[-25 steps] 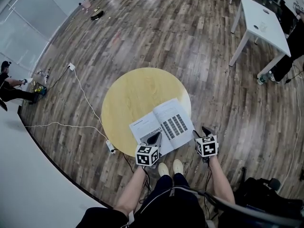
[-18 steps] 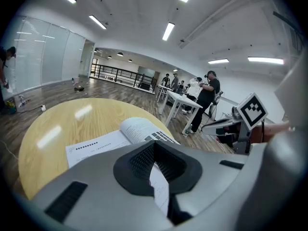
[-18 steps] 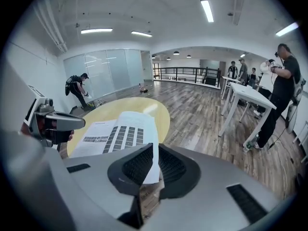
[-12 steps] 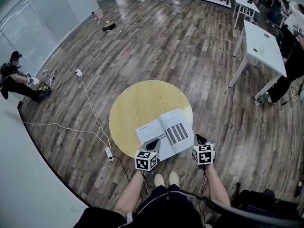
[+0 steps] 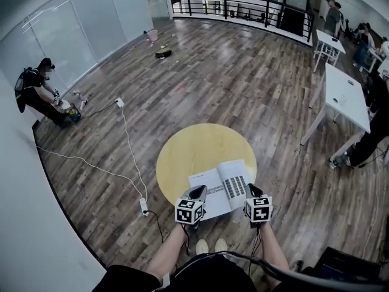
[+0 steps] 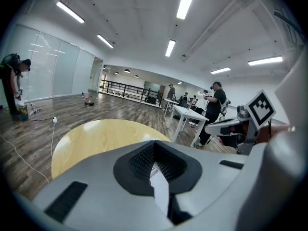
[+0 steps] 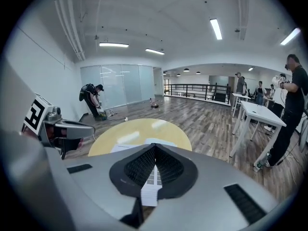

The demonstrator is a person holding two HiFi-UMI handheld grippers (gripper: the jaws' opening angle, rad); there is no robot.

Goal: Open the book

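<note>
left gripper (image 5: 198, 191) pinched fully shut, nothing gripped, right gripper (image 5: 251, 190) shut tight too, also empty, book (image 5: 220, 189) laid open flat at the round table's (image 5: 188, 154) near edge, long axis stretched left-right, spine pointed toward the far edge

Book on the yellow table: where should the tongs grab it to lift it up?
Probably the near edge of the book, coming from the person's side. It lies open and flat, so only an edge fits between tongs, and that edge sits at the table rim.
</note>
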